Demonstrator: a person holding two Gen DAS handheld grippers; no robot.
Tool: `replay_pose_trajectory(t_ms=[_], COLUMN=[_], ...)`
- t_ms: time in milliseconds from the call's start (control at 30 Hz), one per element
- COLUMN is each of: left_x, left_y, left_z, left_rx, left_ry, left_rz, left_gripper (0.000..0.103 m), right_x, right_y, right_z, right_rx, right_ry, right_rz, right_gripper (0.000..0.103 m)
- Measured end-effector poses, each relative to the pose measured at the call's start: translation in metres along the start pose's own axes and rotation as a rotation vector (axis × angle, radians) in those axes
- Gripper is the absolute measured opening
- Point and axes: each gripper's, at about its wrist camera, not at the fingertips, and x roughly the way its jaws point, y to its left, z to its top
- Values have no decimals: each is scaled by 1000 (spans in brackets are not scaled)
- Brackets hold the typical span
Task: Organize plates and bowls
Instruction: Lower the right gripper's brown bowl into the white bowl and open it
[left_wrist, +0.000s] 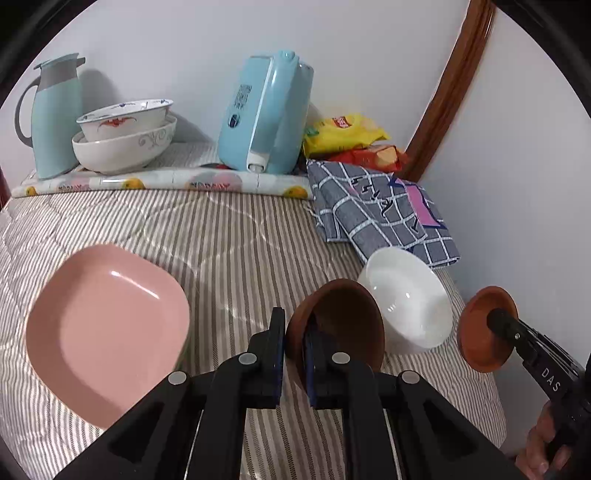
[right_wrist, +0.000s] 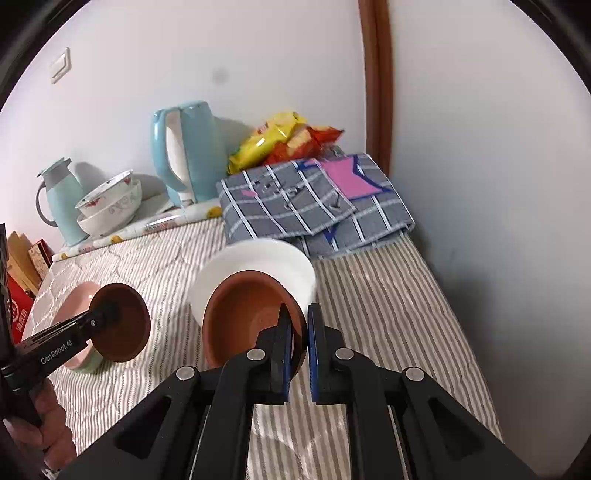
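My left gripper (left_wrist: 295, 332) is shut on the rim of a brown clay bowl (left_wrist: 343, 317), held above the striped cloth; it also shows in the right wrist view (right_wrist: 122, 321). My right gripper (right_wrist: 300, 325) is shut on the rim of a second brown clay bowl (right_wrist: 251, 317), which also shows in the left wrist view (left_wrist: 484, 328). A white bowl (left_wrist: 410, 299) stands on the cloth between them and shows again behind the right bowl (right_wrist: 258, 258). A pink square plate (left_wrist: 107, 332) lies to the left (right_wrist: 79, 295).
At the back stand a pale green jug (left_wrist: 55, 114), two stacked patterned bowls (left_wrist: 125, 136), a blue kettle (left_wrist: 266, 114), snack bags (left_wrist: 343, 134) and a folded checked cloth (left_wrist: 384, 210). The wall (right_wrist: 480, 184) is close on the right.
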Motion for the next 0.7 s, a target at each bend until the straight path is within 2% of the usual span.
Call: replay_pose_trajectory(t_ms=[300,700], left_x=[1,14], left_y=[10,23], left_z=[18,35], left_rx=[-7,-34], left_ry=[-13,-12], left_rz=[3,4], left_gripper=[9,9], right_x=[8,31], right_y=[17,26], right_z=[19,30], right_rx=[-16,-32], right_ry=[-14,11], right_rz=[-2,-11], right_gripper=[8,8])
